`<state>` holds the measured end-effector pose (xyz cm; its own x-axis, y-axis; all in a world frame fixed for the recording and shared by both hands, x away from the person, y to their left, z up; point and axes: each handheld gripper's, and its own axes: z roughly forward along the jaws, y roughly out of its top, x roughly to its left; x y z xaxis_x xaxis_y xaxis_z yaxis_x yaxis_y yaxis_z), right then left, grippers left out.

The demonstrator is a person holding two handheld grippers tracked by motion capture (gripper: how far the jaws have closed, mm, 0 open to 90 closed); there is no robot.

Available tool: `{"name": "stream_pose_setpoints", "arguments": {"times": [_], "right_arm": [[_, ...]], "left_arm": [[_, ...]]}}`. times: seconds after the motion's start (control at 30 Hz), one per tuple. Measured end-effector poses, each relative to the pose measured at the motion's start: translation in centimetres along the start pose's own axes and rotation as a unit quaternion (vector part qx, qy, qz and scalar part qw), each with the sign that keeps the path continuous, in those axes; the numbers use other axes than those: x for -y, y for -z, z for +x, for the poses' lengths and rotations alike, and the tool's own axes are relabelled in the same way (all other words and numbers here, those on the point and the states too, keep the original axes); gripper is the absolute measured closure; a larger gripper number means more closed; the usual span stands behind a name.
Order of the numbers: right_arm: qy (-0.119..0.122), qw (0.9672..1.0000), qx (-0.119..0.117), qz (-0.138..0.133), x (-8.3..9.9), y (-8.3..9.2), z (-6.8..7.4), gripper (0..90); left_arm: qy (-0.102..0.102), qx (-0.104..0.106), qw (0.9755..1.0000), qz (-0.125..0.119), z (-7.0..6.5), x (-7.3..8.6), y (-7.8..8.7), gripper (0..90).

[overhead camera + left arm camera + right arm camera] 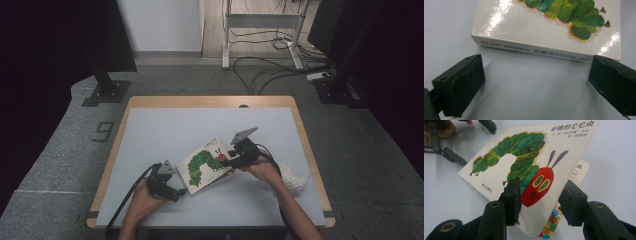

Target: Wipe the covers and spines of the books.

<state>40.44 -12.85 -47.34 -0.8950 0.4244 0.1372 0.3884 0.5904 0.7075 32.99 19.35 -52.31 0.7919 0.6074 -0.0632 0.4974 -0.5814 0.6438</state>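
On the near half of the desk, between the two hands, lies a caterpillar picture book, its spine turned toward the left tool. That tool sits just short of the spine with its jaws spread wide and nothing between them. The right tool is at the opposite, opening edge, and its jaws seem to straddle the front cover, which bows up off the pages; whether they truly pinch it I cannot tell. The right hand is therefore the one placed to swing the cover open, probably toward the left. The desk has a pale blue-grey top with a wooden rim. A white knobbly object lies by the right forearm. Beyond are grey carpet, cables and dark stands.
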Motion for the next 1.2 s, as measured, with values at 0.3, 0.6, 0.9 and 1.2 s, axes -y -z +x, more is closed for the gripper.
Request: {"name": "stream_pose_setpoints", "arguments": {"times": [0.3, 0.6, 0.9, 1.2], "right_arm": [[0.004, 0.9998, 0.013, 0.011, 0.7, 0.1, 0.4, 57.6], [0.005, 0.9997, 0.022, 0.011, 1.6, 0.4, 0.8, 59.3], [0.001, 0.9997, 0.023, 0.003, 2.7, 0.7, 0.9, 60.3], [-0.018, 0.9996, 0.023, 0.004, 3.1, 0.7, 0.8, 57.4]], "left_arm": [[0.017, 0.008, 0.9997, -0.015, 0.2, -0.4, 0.8, 5.4], [0.016, 0.026, 0.9994, -0.016, -0.2, -1.2, 0.8, 9.2], [0.012, 0.039, 0.9989, -0.022, -0.8, -2.2, 0.5, 17.6], [0.005, 0.038, 0.9988, -0.031, -1.1, -2.6, 1.5, 31.9]]}}
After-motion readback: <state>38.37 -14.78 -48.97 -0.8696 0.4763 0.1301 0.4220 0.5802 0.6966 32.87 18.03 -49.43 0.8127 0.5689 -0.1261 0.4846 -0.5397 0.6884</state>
